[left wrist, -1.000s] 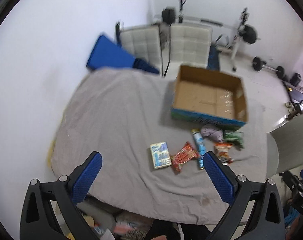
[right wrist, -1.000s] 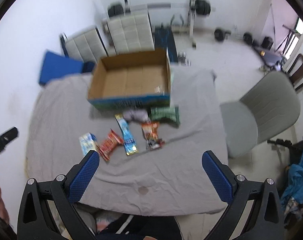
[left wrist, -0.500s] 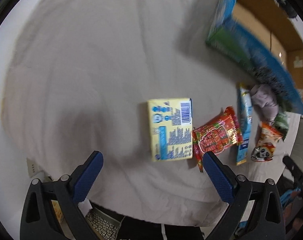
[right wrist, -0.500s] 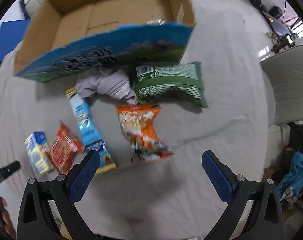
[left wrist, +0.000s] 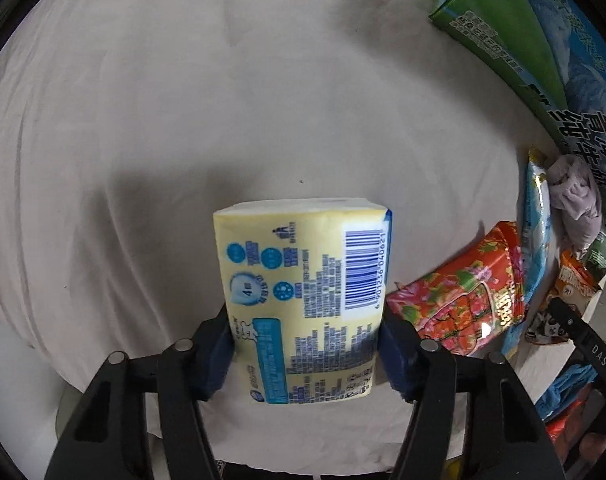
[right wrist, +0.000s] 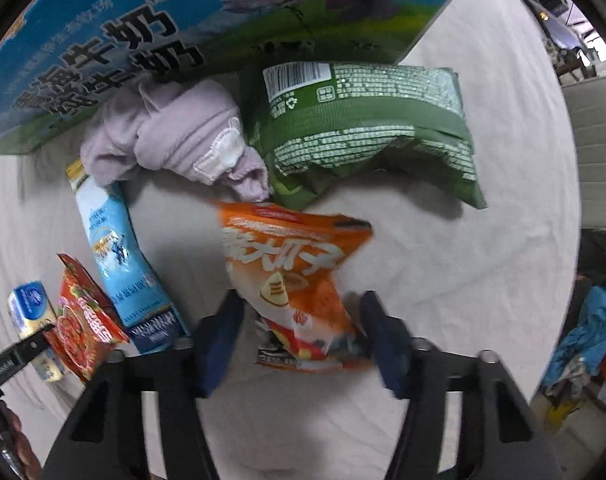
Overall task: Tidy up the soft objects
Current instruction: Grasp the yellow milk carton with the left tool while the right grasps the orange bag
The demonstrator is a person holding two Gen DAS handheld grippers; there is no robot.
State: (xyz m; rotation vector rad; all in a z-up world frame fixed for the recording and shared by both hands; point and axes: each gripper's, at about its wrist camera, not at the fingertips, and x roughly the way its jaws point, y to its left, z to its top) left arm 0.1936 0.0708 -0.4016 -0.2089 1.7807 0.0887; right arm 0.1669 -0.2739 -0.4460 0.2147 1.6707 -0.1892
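Observation:
My left gripper (left wrist: 305, 354) is shut on a yellow tissue pack (left wrist: 303, 292), its blue pads pressed on both sides. My right gripper (right wrist: 301, 334) sits around the lower end of an orange snack bag (right wrist: 291, 276); the pads are close on each side, with a small gap showing on the left. A red snack bag (left wrist: 463, 288), a light-blue packet (right wrist: 121, 264), a lilac cloth (right wrist: 175, 132) and a green snack bag (right wrist: 367, 128) lie on the grey sheet. The tissue pack also shows in the right wrist view (right wrist: 31, 320).
A cardboard box with a blue and green printed side (right wrist: 151, 28) stands just behind the cloth and green bag; it also shows in the left wrist view (left wrist: 543, 48). A grey chair (right wrist: 595, 148) stands past the table's right edge.
Both grippers have dropped from high above the table down to the items. The left has closed on the tissue pack. The right has narrowed around the orange bag.

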